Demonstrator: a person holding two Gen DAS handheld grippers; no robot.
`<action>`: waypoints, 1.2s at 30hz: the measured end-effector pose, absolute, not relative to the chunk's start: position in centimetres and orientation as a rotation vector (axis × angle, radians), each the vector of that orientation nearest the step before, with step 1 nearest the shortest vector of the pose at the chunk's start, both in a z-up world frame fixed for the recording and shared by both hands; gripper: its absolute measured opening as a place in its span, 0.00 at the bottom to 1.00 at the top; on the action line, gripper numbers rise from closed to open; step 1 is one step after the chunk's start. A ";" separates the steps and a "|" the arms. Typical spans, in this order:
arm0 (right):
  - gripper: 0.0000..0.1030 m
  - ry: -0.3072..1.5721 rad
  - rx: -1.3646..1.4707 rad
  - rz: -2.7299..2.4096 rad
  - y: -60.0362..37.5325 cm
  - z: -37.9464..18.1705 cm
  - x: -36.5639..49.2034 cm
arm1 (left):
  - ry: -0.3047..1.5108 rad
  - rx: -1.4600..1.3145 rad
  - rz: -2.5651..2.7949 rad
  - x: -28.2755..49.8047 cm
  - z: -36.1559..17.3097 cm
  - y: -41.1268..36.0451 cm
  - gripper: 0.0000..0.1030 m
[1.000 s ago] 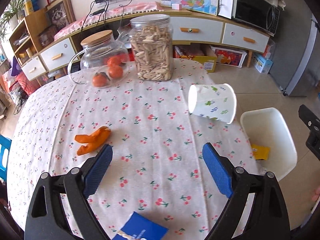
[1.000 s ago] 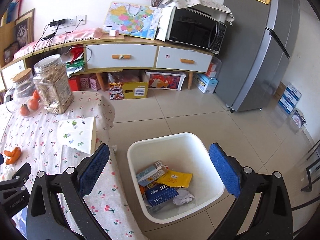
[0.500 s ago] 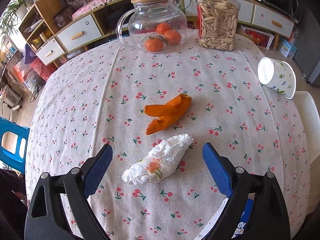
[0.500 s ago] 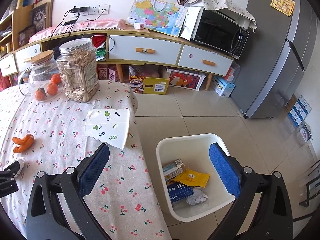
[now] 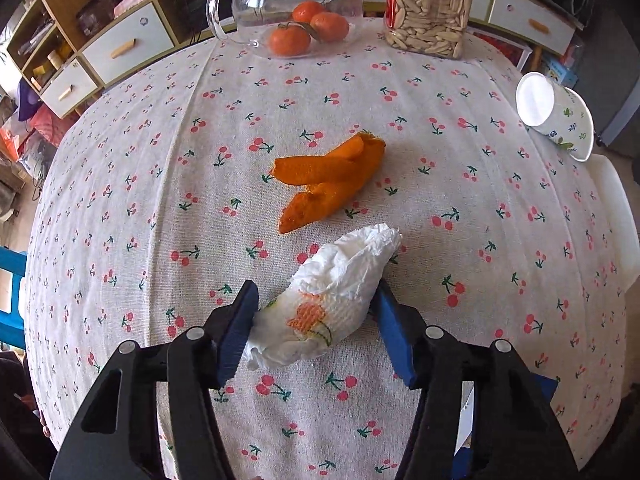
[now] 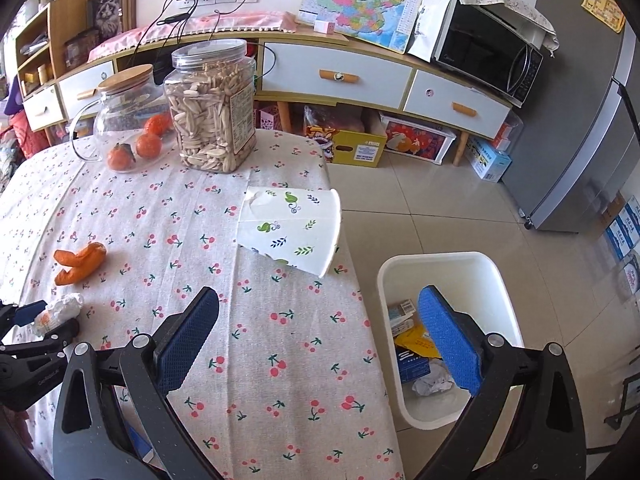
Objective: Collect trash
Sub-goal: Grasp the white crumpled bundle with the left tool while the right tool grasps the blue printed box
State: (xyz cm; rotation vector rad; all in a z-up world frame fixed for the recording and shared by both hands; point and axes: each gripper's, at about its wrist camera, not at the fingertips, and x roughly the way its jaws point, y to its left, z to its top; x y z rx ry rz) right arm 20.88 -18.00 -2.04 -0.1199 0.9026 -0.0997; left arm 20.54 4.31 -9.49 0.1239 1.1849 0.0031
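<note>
Closing on a crumpled tissue (image 5: pixel 326 304), left tool (image 5: pixel 316 312), jaws just drawn in, blue pads (image 5: pixel 236 324) at both flanks of the wad and apparently touching it, though a firm grip not yet certain. Aimed steeply down at the near middle of the cherry-print surface (image 5: pixel 160 160), presumably to pinch the wad low and lift it clear of the cloth. White, soft and creased, with an orange-and-green printed motif, lying slantwise just short of a curl of orange peel (image 5: pixel 332 178). Hovering wide and empty over the right edge, right tool (image 6: pixel 320 336), probably next for the tipped paper cup (image 6: pixel 292 232) at that edge. On the floor just beyond that edge, white bin (image 6: pixel 502 300), already holding wrappers and paper. Along the far edge, glass jug (image 5: pixel 288 4) of tangerines and seed jar (image 5: pixel 428 4).
</note>
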 end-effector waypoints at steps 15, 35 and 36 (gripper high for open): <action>0.93 1.280 0.093 0.231 -9.4 -7.1 14.7 | 0.927 -0.018 -0.123 18.5 -1.5 5.4 0.47; 0.54 1.202 0.017 0.249 -7.4 -7.6 14.3 | 0.899 -0.152 -0.104 17.5 0.0 9.3 0.47; 0.54 1.193 0.030 0.250 -7.8 -7.3 14.6 | 0.898 -0.151 -0.103 17.5 -0.1 9.2 0.47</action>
